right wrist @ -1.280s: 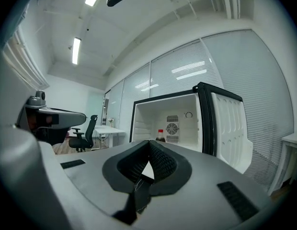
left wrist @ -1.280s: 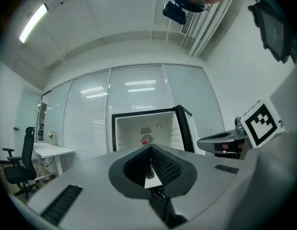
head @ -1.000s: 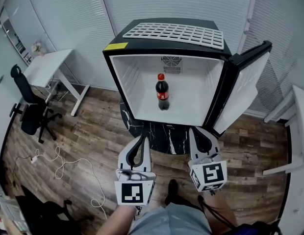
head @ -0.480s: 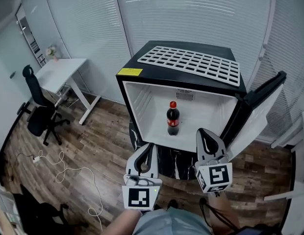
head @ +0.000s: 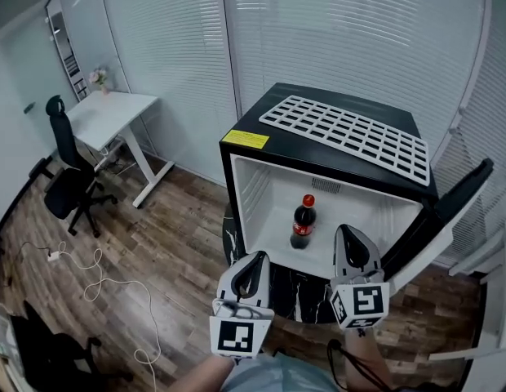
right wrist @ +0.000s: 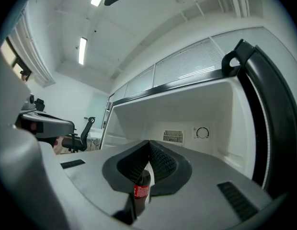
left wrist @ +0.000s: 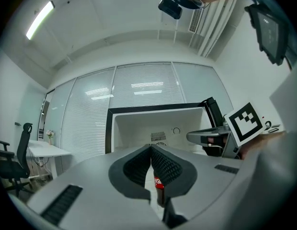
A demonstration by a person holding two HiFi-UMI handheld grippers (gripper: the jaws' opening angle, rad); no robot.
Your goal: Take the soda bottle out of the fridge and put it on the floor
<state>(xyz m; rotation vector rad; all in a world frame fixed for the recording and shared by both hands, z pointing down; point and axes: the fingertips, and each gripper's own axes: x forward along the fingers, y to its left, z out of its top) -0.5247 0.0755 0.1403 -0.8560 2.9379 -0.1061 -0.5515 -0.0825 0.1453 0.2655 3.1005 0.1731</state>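
The soda bottle [head: 302, 221] stands upright on the floor of the fridge [head: 255, 198], near the middle of the compartment, red cap on, and nothing touches it. Over the last second the person has stepped closer to the fridge, and both grippers have been carried in towards its open front, while the bottle has stayed where it was.

To the left of the opening, the left gripper [head: 255, 261] points level at the fridge and sits just short of its front edge. Its jaws are pressed together at the tips and grip nothing; the bottle only shows beyond them.

On the right, the right gripper [head: 344, 233] is a little further in, with its tips at the fridge's lower lip. It too is closed tight and empty.

Further right, the door [head: 449, 211] hangs wide open, clear of the way.

I'd call this the approach only. Whichever gripper takes the bottle must spread its jaws before reaching in.
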